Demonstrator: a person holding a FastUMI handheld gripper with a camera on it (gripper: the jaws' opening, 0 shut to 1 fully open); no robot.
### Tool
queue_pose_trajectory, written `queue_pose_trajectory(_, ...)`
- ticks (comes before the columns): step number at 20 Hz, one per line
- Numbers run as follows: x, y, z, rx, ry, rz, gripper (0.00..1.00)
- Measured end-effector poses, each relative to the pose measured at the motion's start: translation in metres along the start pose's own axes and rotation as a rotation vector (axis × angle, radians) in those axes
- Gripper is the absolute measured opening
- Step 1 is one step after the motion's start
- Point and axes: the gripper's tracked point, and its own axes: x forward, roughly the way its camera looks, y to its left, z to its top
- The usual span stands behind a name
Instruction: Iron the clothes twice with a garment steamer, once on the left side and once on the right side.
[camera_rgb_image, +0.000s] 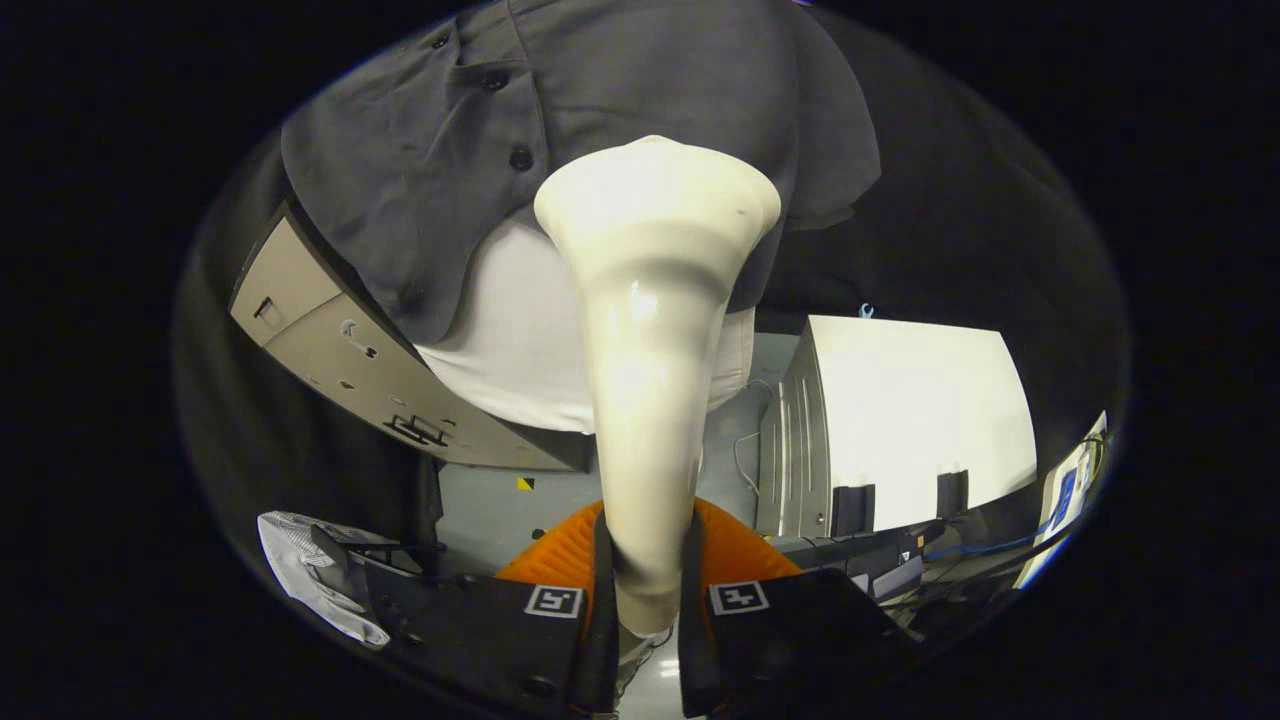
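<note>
The grey shirt (600, 110) (hung over a white underlayer) is met by the steamer (655, 340), whose flared head lies against the cloth near the placket. An even, steady stroke down one side should be kept. Its long axis runs forward from the gripper (645, 610), whose jaws are clamped on the handle.

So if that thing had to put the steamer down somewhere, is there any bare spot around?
The hand-held gripper is shut on the steamer. Bare grey floor shows between the tilted beige cabinet and the white box. It is crowded by the cables beside that box, and up ahead the steamer's head is close against the grey shirt.
</note>
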Motion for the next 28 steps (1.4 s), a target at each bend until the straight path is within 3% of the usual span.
queue_pose_trajectory(7, -0.083, 0.036, 0.074, 0.004, -0.161, 0.004, 0.32)
queue_pose_trajectory(15, -0.217, 0.088, 0.185, -0.069, -0.444, -0.011, 0.32)
queue_pose_trajectory(23, -0.329, 0.13, 0.238, -0.083, -0.715, -0.021, 0.31)
queue_pose_trajectory(28, -0.379, 0.146, 0.245, -0.088, -0.831, -0.076, 0.32)
